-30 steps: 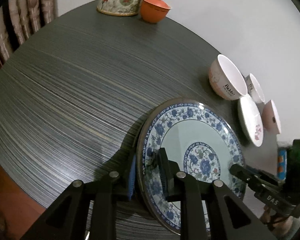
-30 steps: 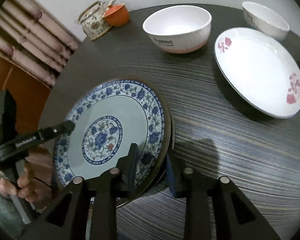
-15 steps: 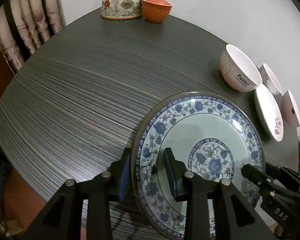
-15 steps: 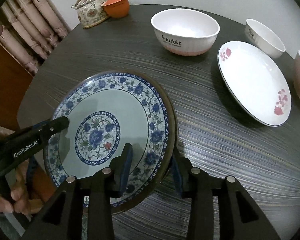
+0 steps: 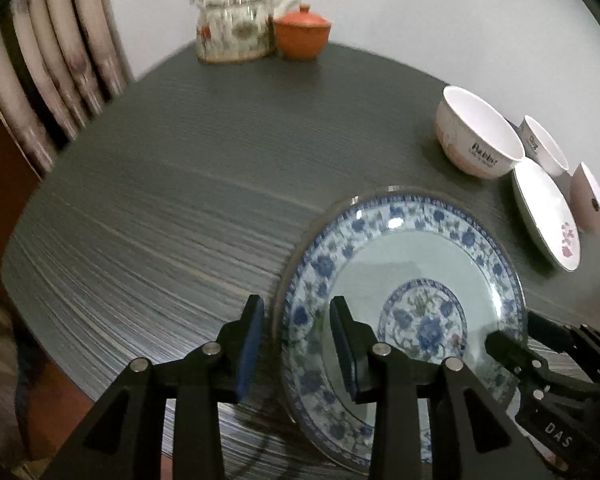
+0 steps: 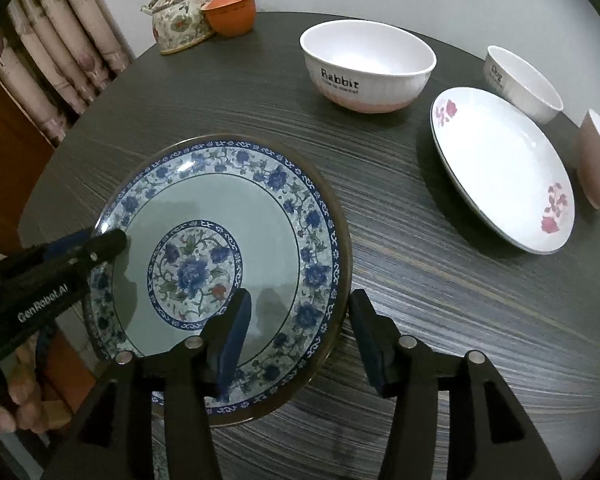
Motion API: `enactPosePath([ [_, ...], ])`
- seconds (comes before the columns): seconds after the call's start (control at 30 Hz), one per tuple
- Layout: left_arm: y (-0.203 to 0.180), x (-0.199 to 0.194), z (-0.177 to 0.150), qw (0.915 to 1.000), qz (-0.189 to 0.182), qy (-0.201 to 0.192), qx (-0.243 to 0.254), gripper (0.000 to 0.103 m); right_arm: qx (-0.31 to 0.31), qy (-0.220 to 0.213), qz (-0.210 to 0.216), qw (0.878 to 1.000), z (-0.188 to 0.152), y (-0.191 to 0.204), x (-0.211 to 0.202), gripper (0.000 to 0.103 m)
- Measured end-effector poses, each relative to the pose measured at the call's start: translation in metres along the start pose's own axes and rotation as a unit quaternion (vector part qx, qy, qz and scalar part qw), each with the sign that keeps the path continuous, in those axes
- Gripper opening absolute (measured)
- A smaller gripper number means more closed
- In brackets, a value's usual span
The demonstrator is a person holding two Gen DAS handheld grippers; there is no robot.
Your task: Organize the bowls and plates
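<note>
Both grippers' jaws now opening off the blue-and-white plate [image 6: 220, 248], set flat near the table's [image 6: 420, 280] front-left edge, rim between unpressed pads; release step; next, left gripper [image 5: 296, 340] and right gripper [image 6: 296, 336] likely withdraw toward the pink-flowered plate [image 6: 500, 164].

You're looking at a blue-and-white floral plate [image 6: 236, 208], a white plate with pink flowers [image 6: 500, 168], a white bowl fading pink [image 6: 368, 68], and an orange cup [image 6: 232, 12].

Plate [image 6: 220, 216] on table [image 6: 420, 300], bowls [image 6: 368, 64] behind it.
</note>
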State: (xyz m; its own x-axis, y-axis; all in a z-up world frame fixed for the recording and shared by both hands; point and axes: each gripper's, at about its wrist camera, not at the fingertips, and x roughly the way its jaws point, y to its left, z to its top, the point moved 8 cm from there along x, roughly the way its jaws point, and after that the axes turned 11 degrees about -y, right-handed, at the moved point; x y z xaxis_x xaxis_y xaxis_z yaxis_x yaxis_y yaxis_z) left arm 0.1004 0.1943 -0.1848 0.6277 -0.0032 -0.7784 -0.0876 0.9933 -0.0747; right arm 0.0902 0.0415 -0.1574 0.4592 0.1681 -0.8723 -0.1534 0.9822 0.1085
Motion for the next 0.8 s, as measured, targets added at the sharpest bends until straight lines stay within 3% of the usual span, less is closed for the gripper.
enactPosePath([
  [0.13, 0.0, -0.009, 0.008, 0.999, 0.02, -0.033, 0.023, 0.037, 0.012, -0.013, 0.002, 1.0, -0.004, -0.006, -0.004, 0.049],
  [0.37, -0.005, -0.022, 0.018, 0.996, 0.021, -0.074, 0.045, 0.043, 0.02, -0.073, -0.017, 0.997, 0.001, -0.019, -0.027, 0.051],
  [0.8, -0.025, -0.033, 0.008, 0.9948, 0.013, -0.071, 0.071, 0.044, 0.042, -0.113, -0.048, 0.992, -0.005, -0.058, -0.057, 0.053],
])
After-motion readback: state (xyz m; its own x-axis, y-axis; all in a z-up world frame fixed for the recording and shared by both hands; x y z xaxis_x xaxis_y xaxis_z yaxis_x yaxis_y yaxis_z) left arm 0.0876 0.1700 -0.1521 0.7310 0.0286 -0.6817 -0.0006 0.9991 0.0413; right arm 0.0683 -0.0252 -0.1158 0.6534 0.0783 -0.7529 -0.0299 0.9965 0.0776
